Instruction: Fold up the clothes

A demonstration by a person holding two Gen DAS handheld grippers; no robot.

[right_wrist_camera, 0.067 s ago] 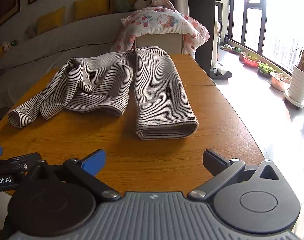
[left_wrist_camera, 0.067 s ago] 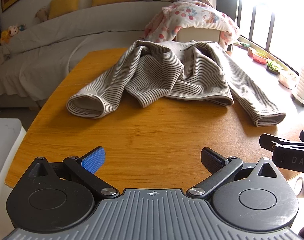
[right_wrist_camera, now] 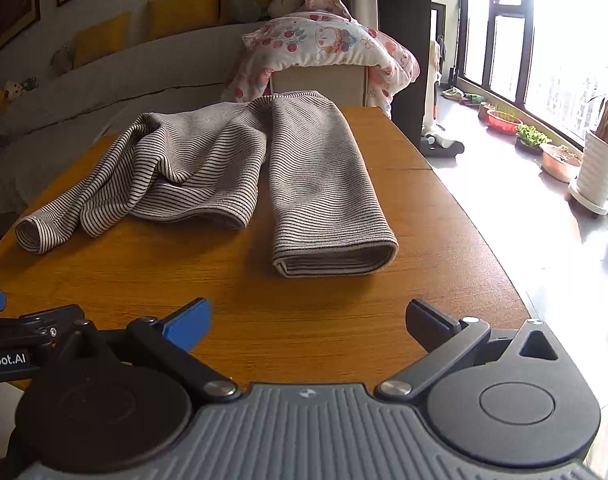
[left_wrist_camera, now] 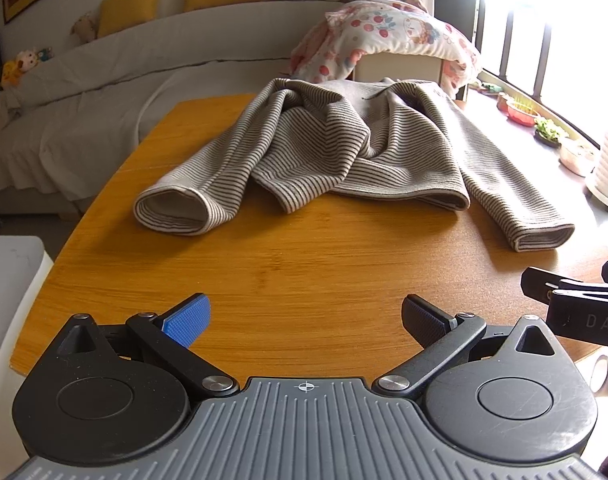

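A striped beige-and-brown long-sleeved top (left_wrist_camera: pixel 344 152) lies crumpled on the wooden table (left_wrist_camera: pixel 288 276), both sleeves stretched toward me; it also shows in the right wrist view (right_wrist_camera: pixel 232 168). Its left cuff (left_wrist_camera: pixel 172 208) and right cuff (right_wrist_camera: pixel 336 254) lie nearest. My left gripper (left_wrist_camera: pixel 306 316) is open and empty above the table's near edge, well short of the top. My right gripper (right_wrist_camera: pixel 308 320) is open and empty, also at the near edge, facing the right cuff. Each gripper shows at the side of the other's view.
A grey sofa (left_wrist_camera: pixel 144 64) with yellow cushions stands behind the table. A floral quilt (right_wrist_camera: pixel 328 44) drapes a box at the far end. Plant pots (right_wrist_camera: pixel 596 168) line the window on the right. A white chair (left_wrist_camera: pixel 4 272) sits at the left.
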